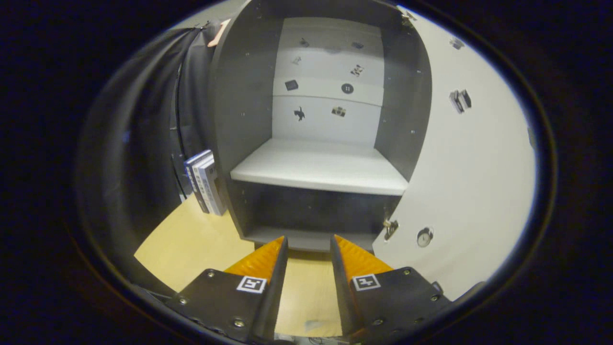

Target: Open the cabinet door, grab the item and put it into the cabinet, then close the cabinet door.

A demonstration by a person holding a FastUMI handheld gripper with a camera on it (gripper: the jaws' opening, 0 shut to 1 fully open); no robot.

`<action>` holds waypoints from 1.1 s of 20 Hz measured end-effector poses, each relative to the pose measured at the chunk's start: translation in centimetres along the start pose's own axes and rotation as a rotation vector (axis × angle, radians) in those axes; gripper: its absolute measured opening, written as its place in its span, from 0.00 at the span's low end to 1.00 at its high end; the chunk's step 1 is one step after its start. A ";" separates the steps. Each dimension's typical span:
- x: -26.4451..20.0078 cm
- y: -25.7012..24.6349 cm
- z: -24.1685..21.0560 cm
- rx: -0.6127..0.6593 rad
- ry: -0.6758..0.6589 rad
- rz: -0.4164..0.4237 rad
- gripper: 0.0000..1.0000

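The cabinet point(239, 110) stands straight ahead with its door swung wide to the right. Its white door point(469, 182) shows its inner face, with a hinge near the lower corner and a round fitting point(424, 236). Inside, a white shelf point(321, 170) is bare, and the dark lower compartment point(311, 215) beneath it looks bare too. My gripper point(309, 242) is open with nothing between its fingers, its tips just short of the cabinet's bottom edge. Several books point(206, 182) stand upright against the cabinet's left outer wall.
A light wooden tabletop point(191, 244) runs under the fingers and out to the left of the cabinet. Black cloth hangs behind the books on the left. Small stickers dot the cabinet's white back panel point(328, 86).
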State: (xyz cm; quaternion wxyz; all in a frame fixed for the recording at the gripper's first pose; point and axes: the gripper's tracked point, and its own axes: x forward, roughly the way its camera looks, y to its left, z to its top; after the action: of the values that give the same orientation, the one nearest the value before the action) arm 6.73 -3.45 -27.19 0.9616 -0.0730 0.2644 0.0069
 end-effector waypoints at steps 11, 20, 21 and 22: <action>1.6 0.8 2.0 -0.013 -0.005 0.042 0.51; -1.1 -0.2 -9.7 0.003 0.106 0.068 0.51; -1.4 -0.4 -10.8 0.005 0.111 0.067 0.51; -1.6 -0.6 -12.1 0.013 0.126 0.063 0.51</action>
State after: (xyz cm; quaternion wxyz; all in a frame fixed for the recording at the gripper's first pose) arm -0.73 -5.70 -36.57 0.9429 -0.0588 0.3265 0.0308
